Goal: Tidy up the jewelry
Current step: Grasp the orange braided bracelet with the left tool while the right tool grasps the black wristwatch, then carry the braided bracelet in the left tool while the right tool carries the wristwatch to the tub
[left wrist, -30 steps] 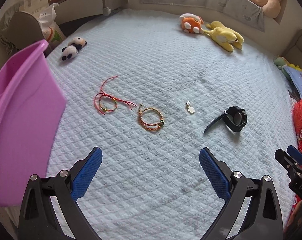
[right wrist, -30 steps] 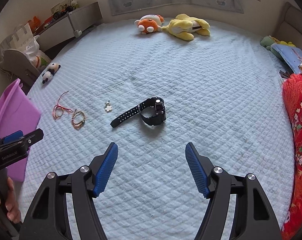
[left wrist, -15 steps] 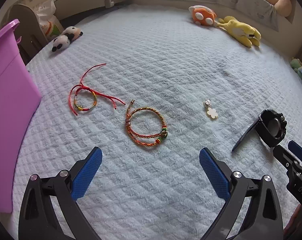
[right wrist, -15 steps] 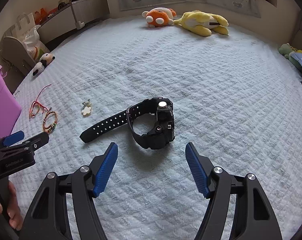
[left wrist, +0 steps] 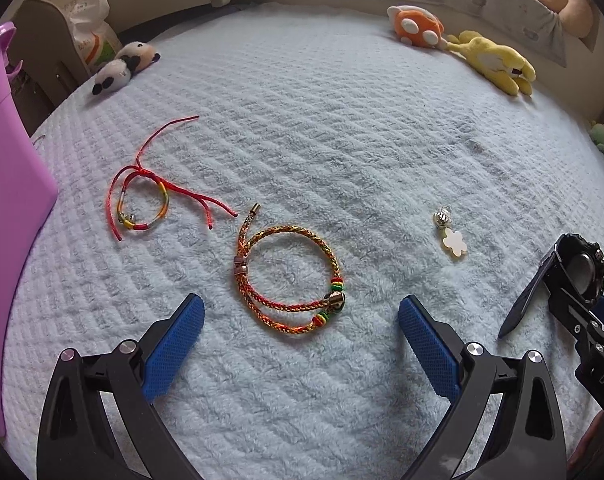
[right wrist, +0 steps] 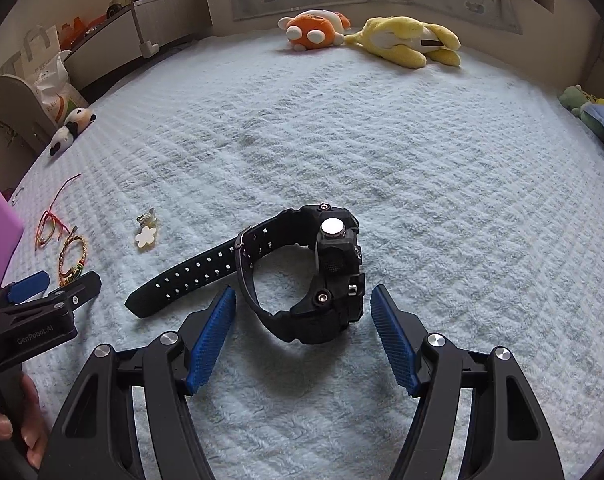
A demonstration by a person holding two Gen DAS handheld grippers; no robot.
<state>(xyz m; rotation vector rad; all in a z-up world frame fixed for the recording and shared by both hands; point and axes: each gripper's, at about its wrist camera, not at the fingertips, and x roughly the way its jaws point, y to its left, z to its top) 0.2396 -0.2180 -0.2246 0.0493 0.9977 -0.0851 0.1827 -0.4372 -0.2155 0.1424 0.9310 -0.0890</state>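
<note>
Both grippers have dropped closer to the blanket. Left gripper gapes empty around one braided bracelet; right gripper gapes around one black watch. Beyond lie one red string bracelet, one flower charm, three plush toys.

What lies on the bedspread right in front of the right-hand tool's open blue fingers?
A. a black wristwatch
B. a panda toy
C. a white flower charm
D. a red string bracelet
A: the black wristwatch lies just ahead of the open right gripper, untouched by its pads; the other items lie off to the left.
</note>
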